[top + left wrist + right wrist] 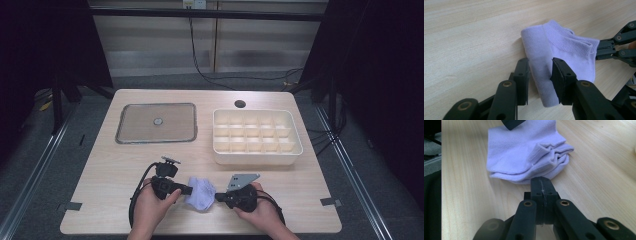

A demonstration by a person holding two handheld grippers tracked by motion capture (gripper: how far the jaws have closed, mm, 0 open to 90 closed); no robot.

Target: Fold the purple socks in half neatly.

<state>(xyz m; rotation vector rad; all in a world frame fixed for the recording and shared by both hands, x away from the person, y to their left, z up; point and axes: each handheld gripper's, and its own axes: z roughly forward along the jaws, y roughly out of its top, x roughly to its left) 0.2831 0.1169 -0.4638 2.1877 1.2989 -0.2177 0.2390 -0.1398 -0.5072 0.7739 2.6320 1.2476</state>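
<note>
Near the table's (100,165) front edge, with bare wood all round, a folded pale purple sock (560,57) is pinched by the left gripper (540,82), while the right gripper (541,192), jaws pressed together, touches its edge, and the high view adds a divided box (257,137) and flat tray (156,123) behind.

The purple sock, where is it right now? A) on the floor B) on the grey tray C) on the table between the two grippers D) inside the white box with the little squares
C: the purple sock lies on the wooden table near the front edge, with the left gripper at one side and the right gripper at the other, apart from the divided box and grey tray.
</note>
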